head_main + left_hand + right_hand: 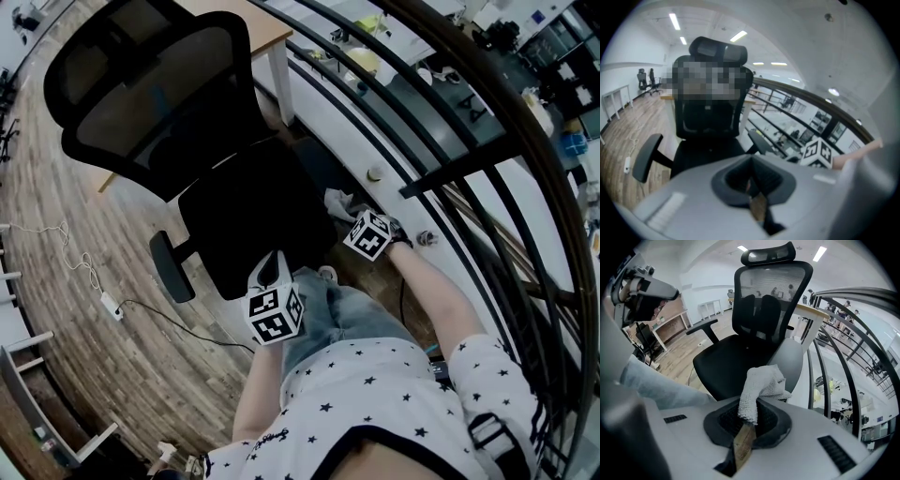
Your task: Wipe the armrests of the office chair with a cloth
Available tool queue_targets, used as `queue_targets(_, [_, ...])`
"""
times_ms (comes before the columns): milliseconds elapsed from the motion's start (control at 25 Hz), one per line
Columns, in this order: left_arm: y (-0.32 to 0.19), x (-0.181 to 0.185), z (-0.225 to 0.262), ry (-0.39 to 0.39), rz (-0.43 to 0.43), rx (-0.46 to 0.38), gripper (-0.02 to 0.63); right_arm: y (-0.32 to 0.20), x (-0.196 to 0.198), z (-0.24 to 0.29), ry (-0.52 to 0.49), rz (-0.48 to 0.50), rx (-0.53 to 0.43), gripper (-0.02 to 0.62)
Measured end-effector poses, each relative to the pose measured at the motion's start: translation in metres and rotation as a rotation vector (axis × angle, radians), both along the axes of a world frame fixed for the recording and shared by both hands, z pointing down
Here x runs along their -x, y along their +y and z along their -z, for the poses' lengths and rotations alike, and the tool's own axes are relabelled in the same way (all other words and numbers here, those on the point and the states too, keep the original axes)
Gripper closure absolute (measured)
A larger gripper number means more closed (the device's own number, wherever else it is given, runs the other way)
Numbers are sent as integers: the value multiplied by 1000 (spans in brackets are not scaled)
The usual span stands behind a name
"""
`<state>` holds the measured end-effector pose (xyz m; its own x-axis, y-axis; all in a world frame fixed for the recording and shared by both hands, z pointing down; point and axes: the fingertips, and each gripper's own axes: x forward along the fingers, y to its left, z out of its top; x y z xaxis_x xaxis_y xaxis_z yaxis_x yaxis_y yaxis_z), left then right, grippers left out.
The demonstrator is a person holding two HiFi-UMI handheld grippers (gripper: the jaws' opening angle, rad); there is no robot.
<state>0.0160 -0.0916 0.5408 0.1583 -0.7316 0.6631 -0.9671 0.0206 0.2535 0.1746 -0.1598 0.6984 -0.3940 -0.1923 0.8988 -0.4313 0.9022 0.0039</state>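
Your right claw (749, 417) is clenched on the white knitted cloth (761, 385), held at 3 o'clock of the seat. Your left claw (752, 180) is closed on nothing, at the seat's 6 o'clock. Beyond stands the black mesh-backed office chair (246, 220), its left armrest (172, 266) at 8 o'clock.

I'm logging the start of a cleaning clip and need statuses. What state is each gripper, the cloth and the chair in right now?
Cloth: bunched, one end pinched, the rest drooping.
Right gripper: shut on the cloth.
Left gripper: shut, nothing in it.
Office chair: upright, seat unoccupied.
Armrest on the floor side: untouched.
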Motion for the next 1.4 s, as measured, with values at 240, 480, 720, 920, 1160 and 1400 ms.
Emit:
queue_targets(240, [-7, 1, 9, -2, -10, -22, 603, 1, 0, 28, -68, -65, -31, 566])
queue_targets(480, [-7, 4, 15, -12, -39, -41, 603, 7, 10, 69, -166, -140, -81, 566])
queue_targets(720, [0, 7, 29, -15, -70, -68, 603, 23, 24, 114, -293, -259, -108, 566])
queue_targets(920, [20, 19, 40, -19, -96, -79, 603, 50, 38, 148, -364, -327, -138, 565])
queue_targets(1160, [45, 34, 50, -14, -110, -98, 603, 83, 56, 181, -443, -398, -172, 565])
queue_targets(1400, [71, 48, 51, -10, -106, -106, 603, 112, 72, 199, -485, -405, -197, 565])
